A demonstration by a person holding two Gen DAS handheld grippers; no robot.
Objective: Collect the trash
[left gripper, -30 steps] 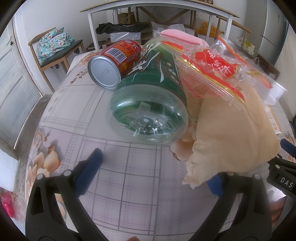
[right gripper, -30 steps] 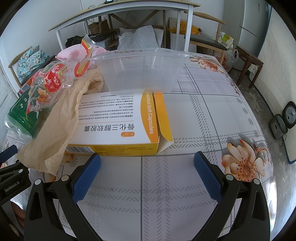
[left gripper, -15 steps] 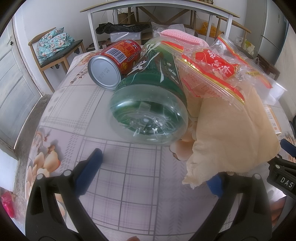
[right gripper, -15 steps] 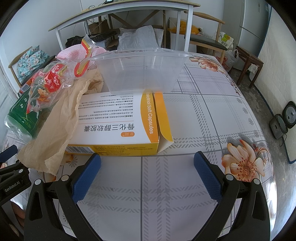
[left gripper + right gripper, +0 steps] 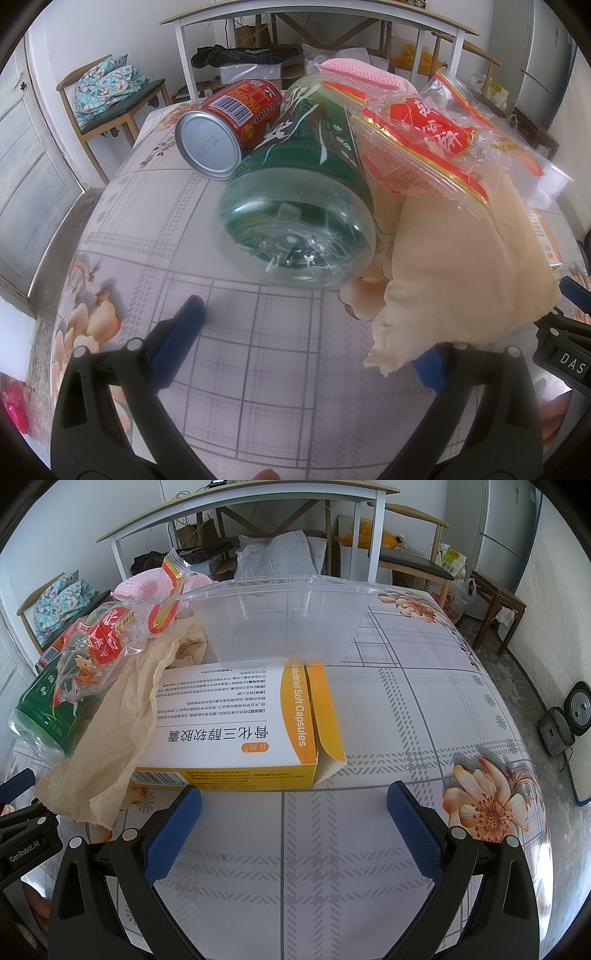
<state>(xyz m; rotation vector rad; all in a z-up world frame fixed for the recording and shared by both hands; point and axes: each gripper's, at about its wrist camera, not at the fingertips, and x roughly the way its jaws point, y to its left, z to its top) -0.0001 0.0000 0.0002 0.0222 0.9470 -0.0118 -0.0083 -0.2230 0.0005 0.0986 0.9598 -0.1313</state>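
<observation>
The left gripper (image 5: 308, 338) is spread wide above the table (image 5: 258, 369), holding nothing. At its twelve o'clock lies a green bottle (image 5: 306, 206), base toward the camera; a red can (image 5: 229, 125) touches it at eleven o'clock, and a beige paper bag (image 5: 461, 266) overlaps its right finger. The right gripper (image 5: 293, 821) is likewise wide apart and empty, with a medicine box (image 5: 236, 720) just ahead at twelve o'clock and a clear container (image 5: 284, 624) beyond.

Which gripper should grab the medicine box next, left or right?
Right. The right gripper sits open directly in front of the medicine box. The left gripper faces the green bottle instead, with the beige bag over one finger.
</observation>
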